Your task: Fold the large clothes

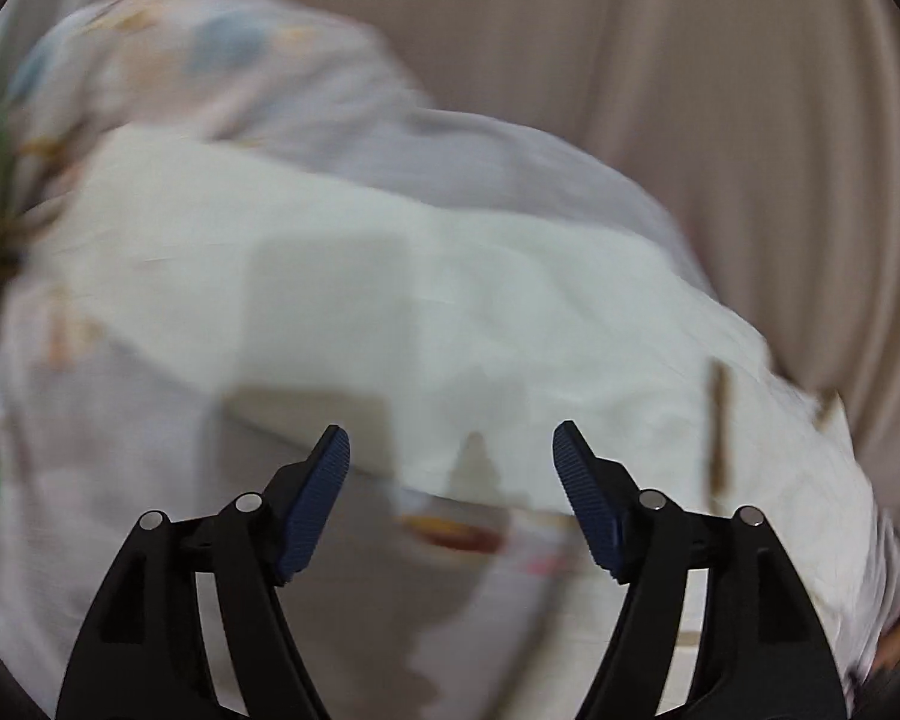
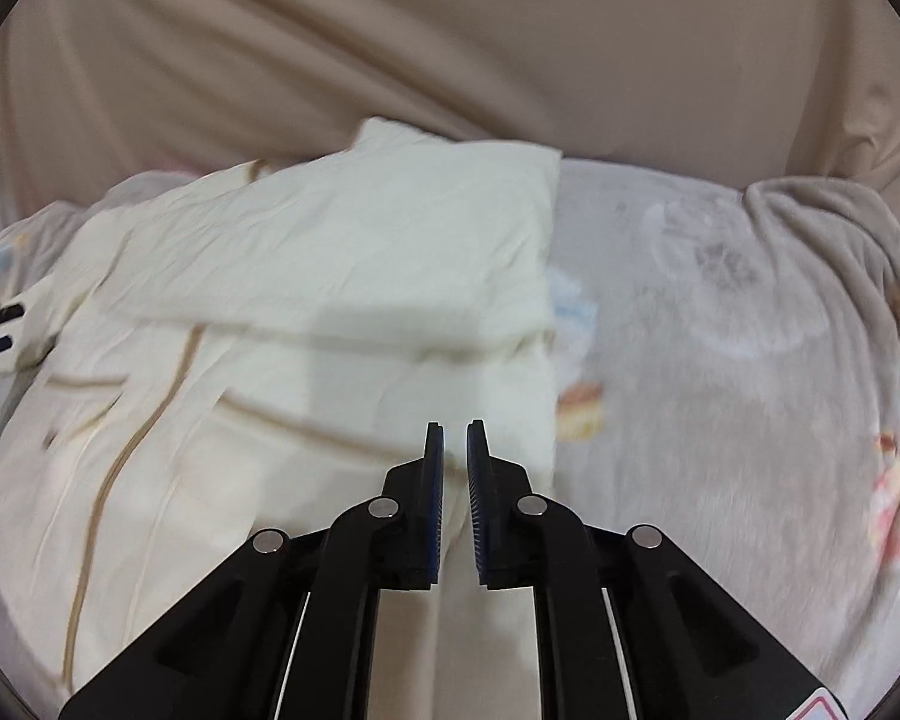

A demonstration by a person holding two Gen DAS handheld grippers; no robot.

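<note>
Right wrist view: cream garment (image 2: 306, 300) spread on the bed (image 2: 720, 372), partly folded, long axis running from near left to far right. Right gripper (image 2: 453, 438) at its right-hand edge; jaws nearly together, whether cloth is pinched cannot be told. Left gripper (image 1: 451, 450) jaws wide apart, empty, above the garment's near edge; both about equally near.
</note>
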